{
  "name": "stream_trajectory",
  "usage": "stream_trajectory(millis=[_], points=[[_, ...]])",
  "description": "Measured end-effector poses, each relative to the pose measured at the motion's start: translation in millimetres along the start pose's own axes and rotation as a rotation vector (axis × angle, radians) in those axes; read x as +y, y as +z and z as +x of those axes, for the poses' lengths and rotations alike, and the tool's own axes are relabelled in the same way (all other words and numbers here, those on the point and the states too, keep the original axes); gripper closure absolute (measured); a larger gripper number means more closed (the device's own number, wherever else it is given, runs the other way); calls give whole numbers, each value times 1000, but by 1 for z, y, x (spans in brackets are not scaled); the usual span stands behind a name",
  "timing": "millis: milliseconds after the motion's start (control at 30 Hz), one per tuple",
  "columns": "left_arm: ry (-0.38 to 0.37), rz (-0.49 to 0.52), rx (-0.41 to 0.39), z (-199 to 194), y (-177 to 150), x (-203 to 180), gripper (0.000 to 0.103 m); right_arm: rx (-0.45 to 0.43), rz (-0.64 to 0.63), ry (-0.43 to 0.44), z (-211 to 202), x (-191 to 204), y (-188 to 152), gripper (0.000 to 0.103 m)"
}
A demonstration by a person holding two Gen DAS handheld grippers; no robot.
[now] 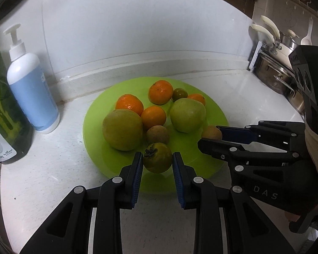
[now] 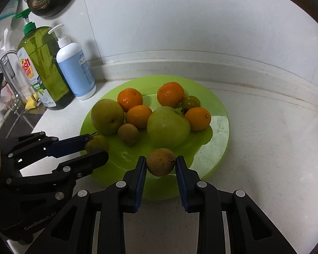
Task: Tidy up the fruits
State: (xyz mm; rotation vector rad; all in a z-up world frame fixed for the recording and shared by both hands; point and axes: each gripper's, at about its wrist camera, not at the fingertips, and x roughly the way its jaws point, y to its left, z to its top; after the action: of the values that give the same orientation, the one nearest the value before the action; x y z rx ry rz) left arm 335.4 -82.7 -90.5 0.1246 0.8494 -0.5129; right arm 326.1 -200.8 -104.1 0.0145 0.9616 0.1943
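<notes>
Both wrist views close, angled down over green plate (image 1: 95, 127) (shared, opposite sides).

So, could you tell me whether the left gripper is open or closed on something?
Shut: the left gripper pinches a green persimmon between both blue pads, above the green plate.

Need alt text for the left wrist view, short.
Left tongs grip a small green-brown persimmon over a round lime-green plastic plate of oranges and green apples, while the right tongs hold a small brown fruit beside them.
</notes>
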Motion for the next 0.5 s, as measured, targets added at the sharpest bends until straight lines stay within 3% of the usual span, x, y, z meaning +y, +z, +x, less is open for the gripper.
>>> stream_trajectory(millis=[500], points=[[-2, 4, 21, 13, -1, 0, 74, 14, 8, 4, 6, -6, 0, 74]])
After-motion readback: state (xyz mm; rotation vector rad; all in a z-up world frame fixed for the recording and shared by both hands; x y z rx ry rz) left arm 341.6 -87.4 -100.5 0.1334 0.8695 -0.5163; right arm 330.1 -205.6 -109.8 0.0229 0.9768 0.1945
